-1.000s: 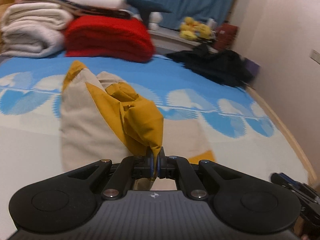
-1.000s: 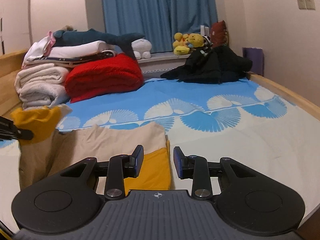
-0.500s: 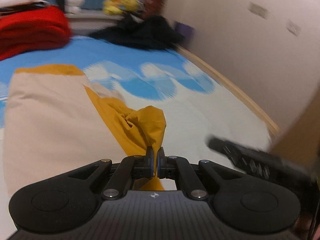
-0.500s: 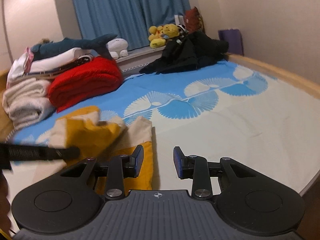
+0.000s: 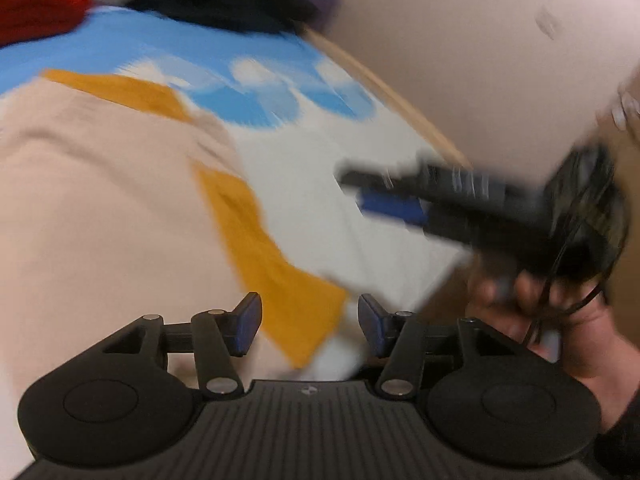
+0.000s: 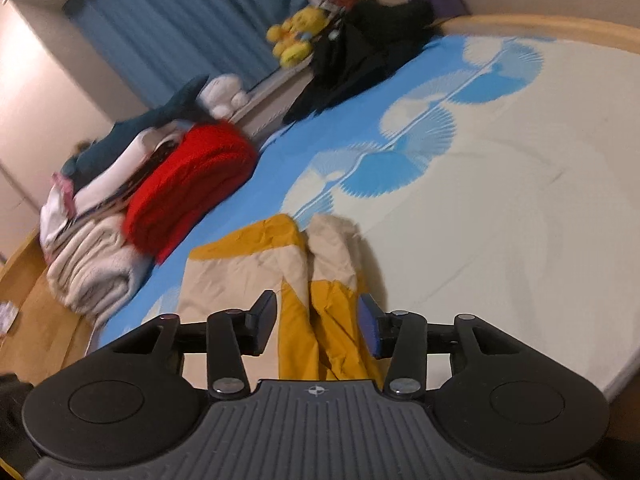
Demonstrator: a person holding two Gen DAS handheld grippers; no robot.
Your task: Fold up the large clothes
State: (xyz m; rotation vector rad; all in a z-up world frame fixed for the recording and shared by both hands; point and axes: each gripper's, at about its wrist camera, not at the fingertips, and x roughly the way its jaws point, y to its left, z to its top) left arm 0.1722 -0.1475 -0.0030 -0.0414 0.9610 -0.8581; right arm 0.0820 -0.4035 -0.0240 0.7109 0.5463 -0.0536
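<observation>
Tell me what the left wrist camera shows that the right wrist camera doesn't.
Only the left wrist view shows the other gripper, blurred, with the hand holding it. Only the right wrist view shows the blue curtain, the yellow plush toys and the folded stack of pale blankets. Both show the beige-and-mustard garment lying on the blue-patterned bed sheet, the red blanket, dark clothes, and open jaws that have just been widening, pressing on nothing.

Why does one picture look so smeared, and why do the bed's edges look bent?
Left wrist view: motion blur smears the beige and mustard-yellow garment and the right claw crossing the frame; only the left claw, fixed to the camera, looks crisp. Right wrist view: sharper but tilted, softest around the red folded blanket; the fisheye lens bows the wooden bed frame. Warm, dim indoor light in both.
</observation>
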